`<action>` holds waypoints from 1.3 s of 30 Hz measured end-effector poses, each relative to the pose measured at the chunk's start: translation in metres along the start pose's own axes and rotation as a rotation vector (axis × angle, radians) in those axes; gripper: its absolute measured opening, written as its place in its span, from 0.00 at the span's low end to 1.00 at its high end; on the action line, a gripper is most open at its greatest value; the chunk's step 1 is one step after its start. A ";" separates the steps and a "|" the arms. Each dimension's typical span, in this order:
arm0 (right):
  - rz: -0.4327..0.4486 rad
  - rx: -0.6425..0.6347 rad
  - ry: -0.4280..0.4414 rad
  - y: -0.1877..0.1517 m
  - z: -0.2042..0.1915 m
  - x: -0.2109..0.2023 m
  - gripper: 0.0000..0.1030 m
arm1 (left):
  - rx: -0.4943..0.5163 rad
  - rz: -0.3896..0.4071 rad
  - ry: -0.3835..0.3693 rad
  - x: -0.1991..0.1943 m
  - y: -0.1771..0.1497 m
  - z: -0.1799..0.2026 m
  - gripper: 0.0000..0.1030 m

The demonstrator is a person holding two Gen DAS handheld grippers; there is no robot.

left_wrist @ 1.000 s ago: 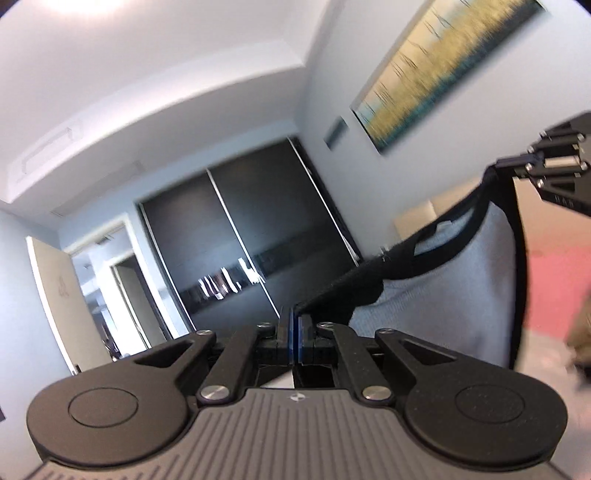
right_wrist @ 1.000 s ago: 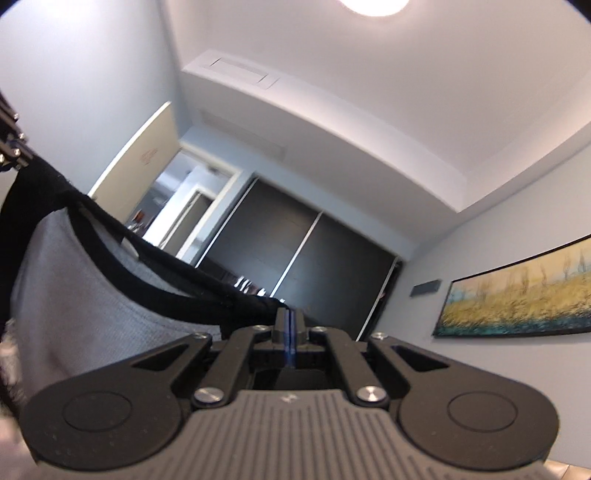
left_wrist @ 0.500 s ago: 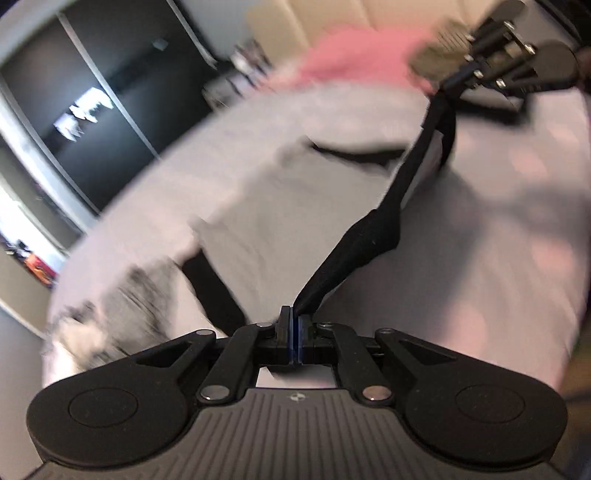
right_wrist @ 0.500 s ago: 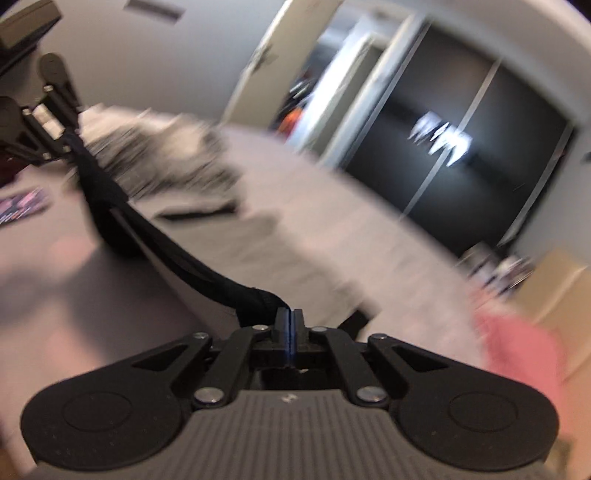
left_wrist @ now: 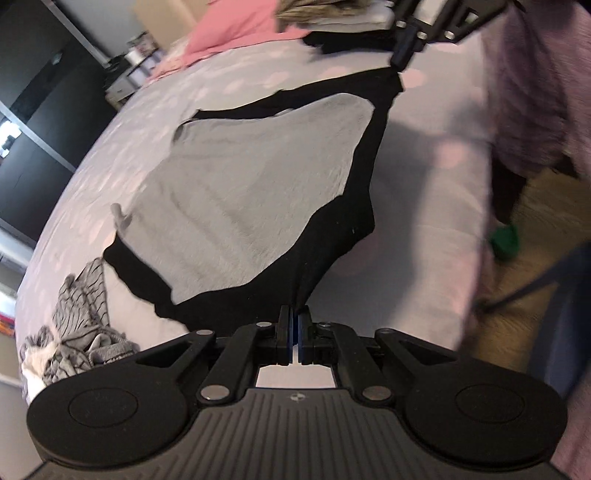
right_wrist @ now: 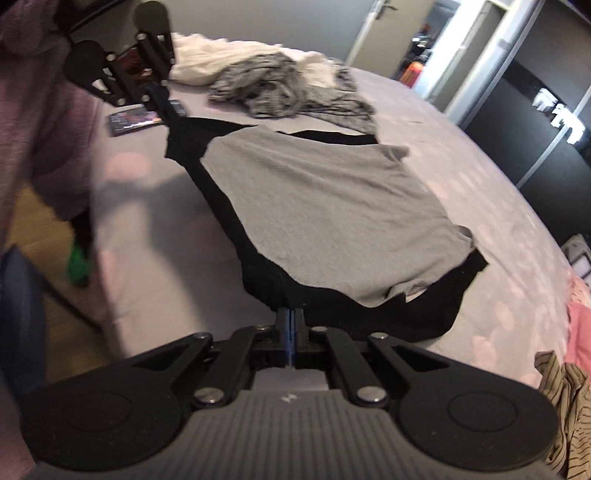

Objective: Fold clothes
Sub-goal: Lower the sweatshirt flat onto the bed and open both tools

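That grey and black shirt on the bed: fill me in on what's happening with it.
A person is laying the grey shirt with black sleeves flat on the lilac spotted bedspread to fold it. The left gripper and the right gripper are each shut on a black shoulder edge, with the body spread across the bed. A pile of striped grey clothes waits beyond it.

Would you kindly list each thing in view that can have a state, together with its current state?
Left gripper: shut on the shirt's black edge.
Right gripper: shut on the shirt's black edge.
Grey and black shirt: mostly spread on the bed, near edge held up.
Striped grey garment: crumpled, unfolded.
White garment: heaped, unfolded.
Pink cloth: rumpled at the bed's far end.
Bed: covered with a pale dotted sheet.
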State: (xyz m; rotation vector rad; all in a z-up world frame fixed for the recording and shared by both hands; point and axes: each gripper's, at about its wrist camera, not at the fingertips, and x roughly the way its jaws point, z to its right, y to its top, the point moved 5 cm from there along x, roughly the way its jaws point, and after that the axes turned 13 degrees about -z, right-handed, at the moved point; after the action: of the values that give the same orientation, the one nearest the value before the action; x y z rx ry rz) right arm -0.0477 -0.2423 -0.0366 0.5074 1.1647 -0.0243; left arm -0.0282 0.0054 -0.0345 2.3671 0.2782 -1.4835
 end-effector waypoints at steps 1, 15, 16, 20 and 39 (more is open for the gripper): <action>-0.011 -0.024 0.026 0.001 -0.004 -0.008 0.01 | 0.024 -0.006 -0.016 -0.001 -0.002 0.005 0.00; -0.252 -0.170 0.180 -0.018 -0.057 0.064 0.01 | 0.029 -0.209 -0.114 0.088 -0.010 0.054 0.00; -0.262 -0.166 0.181 -0.021 -0.057 0.068 0.01 | 0.016 -0.214 -0.121 0.092 -0.011 0.053 0.01; -0.299 -0.173 0.191 -0.022 -0.058 0.083 0.06 | -0.033 -0.217 -0.144 0.099 -0.011 0.048 0.02; -0.140 0.228 0.020 0.003 0.058 0.044 0.39 | -0.425 0.028 -0.195 0.035 -0.008 -0.053 0.45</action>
State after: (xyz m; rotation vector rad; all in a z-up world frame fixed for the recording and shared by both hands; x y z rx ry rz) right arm 0.0215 -0.2525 -0.0570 0.6271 1.2221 -0.2765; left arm 0.0286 0.0326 -0.0458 1.8735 0.4585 -1.4592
